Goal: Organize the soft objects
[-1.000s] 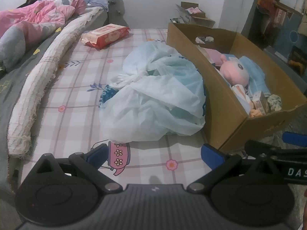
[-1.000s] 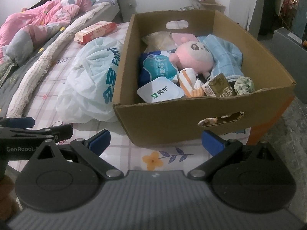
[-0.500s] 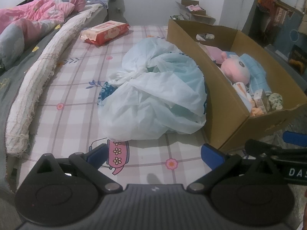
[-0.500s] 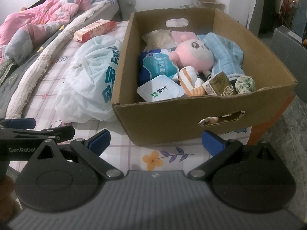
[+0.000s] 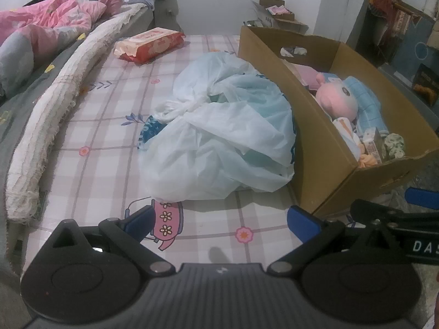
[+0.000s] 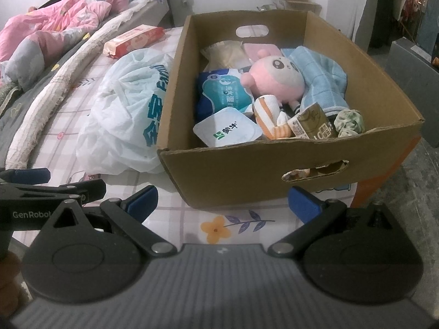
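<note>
A cardboard box (image 6: 247, 175) stands on the bed, filled with a pink plush toy (image 6: 271, 78), a blue towel (image 6: 321, 82), tissue packs (image 6: 222, 96), a striped cloth (image 6: 270, 120) and a green scrunchie (image 6: 349, 123). A white plastic bag (image 5: 219, 142) lies against the box's left side; the same bag (image 6: 126, 115) shows in the right wrist view. My left gripper (image 5: 221, 220) hovers open over the sheet in front of the bag. My right gripper (image 6: 222, 201) stands open before the box's near wall. Both hold nothing.
A red wipes pack (image 5: 149, 44) lies farther back on the checked sheet (image 5: 109, 126). A rolled white cloth (image 5: 55, 109) runs along the left, beside a pink quilt (image 5: 41, 33). Small boxes (image 5: 277, 16) sit by the far wall. The bed edge falls off at the right.
Both cameras have pulled back and risen slightly, so the bag and box sit a little farther away. Nothing was grasped or moved.
</note>
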